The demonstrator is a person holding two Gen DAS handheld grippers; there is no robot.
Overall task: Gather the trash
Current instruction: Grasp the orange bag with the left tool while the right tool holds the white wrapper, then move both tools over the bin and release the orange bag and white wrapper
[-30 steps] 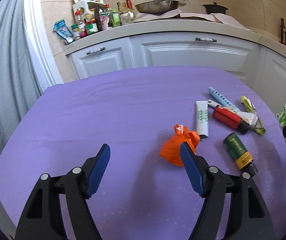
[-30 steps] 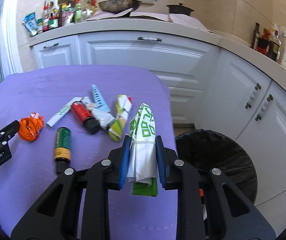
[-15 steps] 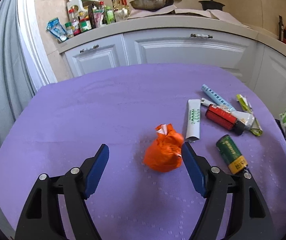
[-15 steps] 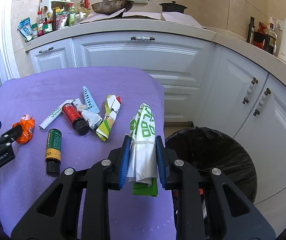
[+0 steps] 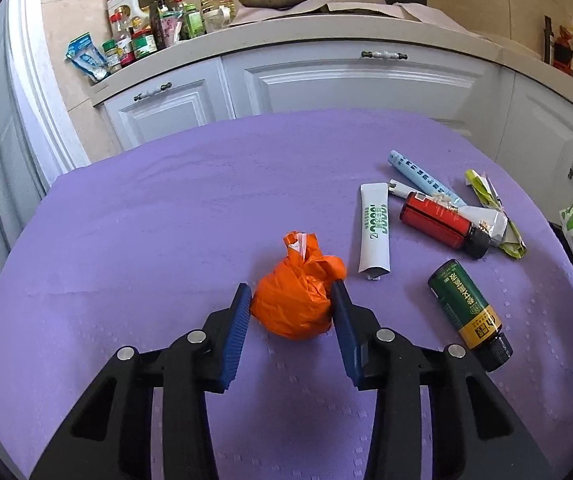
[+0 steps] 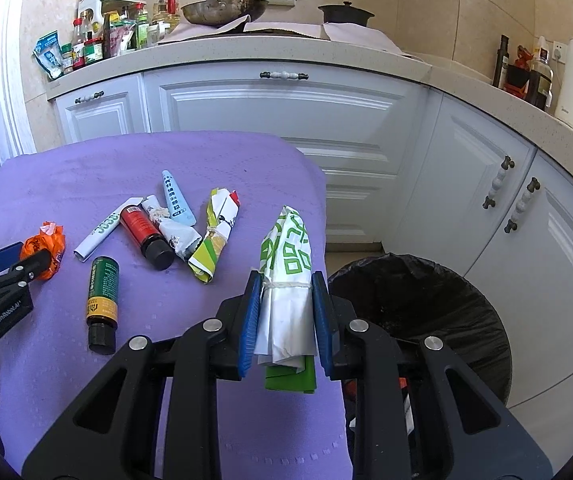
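The orange bag [image 5: 294,300] is seen on the tabletop [image 5: 134,240] directly between the blue pads of the left hand-held gripper [image 5: 291,312], narrowed against its sides. A folded wrapper [image 6: 286,280] is clamped in the right hand-held gripper [image 6: 285,316], with the bin [image 6: 438,312] just to its right.

Tablecloth [image 5: 146,216]: purple, faint dotted weave. Knotted bag [image 5: 296,300]: orange. Bundled wrapper [image 6: 286,276]: white, green print. Bin liner [image 6: 438,300]: black. Gripper pads [image 6: 249,320]: blue.
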